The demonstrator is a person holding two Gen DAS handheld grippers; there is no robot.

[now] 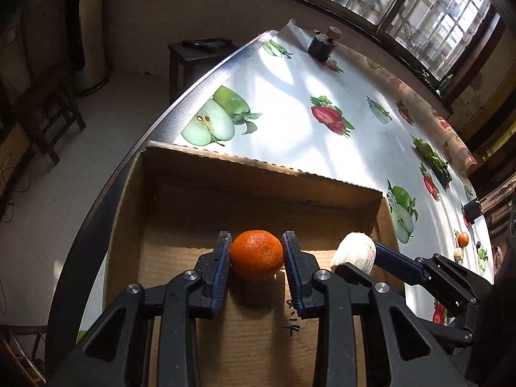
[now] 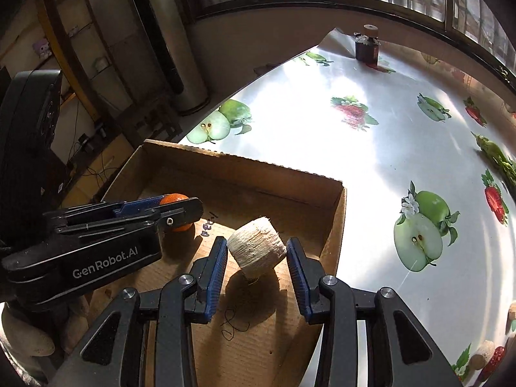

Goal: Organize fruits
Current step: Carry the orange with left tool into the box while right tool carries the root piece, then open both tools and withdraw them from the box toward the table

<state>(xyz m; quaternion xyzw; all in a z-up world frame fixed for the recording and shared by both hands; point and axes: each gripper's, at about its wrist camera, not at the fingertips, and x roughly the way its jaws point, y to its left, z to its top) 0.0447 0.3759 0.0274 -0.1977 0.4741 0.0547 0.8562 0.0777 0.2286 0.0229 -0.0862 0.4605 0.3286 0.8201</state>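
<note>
My left gripper (image 1: 257,254) pinches the round orange mandarin (image 1: 257,254) between its 2 fingers, low over the floor of the shallow brown cardboard box (image 1: 258,167). My right gripper (image 2: 256,256) clamps the pale fibrous peeled coconut (image 2: 256,251) just beside it, above the same box on the fruit-print desk (image 2: 322,148). Each fruit sits straight ahead; the box walls stand clear.

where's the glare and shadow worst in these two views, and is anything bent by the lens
Left wrist view: window light streaks the tablecloth; the orange throws a dark shadow on the cardboard box floor; the table edge bows strongly. Right wrist view: glare washes out the strawberry print; the pale fibrous fruit casts a soft shadow; the window frame curves.
</note>
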